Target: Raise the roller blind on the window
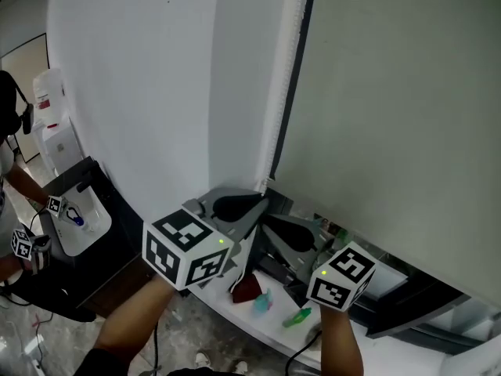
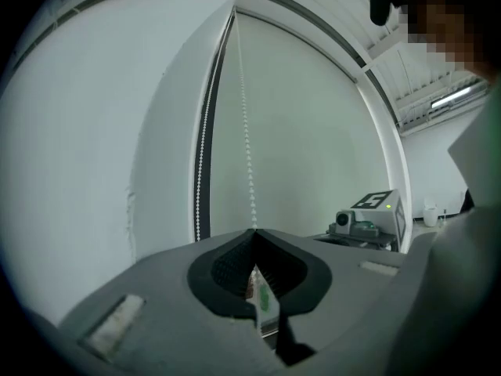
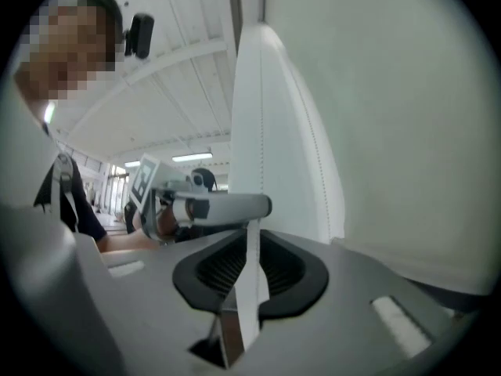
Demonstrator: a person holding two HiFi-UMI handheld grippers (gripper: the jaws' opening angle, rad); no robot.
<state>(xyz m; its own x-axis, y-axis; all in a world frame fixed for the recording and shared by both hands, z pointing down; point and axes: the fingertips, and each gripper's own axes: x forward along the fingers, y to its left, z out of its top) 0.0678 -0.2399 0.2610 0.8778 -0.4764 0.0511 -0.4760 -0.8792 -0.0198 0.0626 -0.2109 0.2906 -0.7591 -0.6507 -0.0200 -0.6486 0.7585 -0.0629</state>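
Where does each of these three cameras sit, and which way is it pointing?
Head view: on the person's head, looking down at the bead chain beside the roller blind; forearms, left gripper, right gripper show.
Left gripper view: on the left gripper, looking up the chain; its jaws are shut on it.
Right gripper view: on the right gripper, looking up the wall; its jaws stand apart.
Shared: each gripper view shows the other gripper.

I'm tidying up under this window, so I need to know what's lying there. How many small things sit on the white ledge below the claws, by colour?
On the ledge:
Red thing: 1
Light blue thing: 1
Green thing: 1
Total: 3
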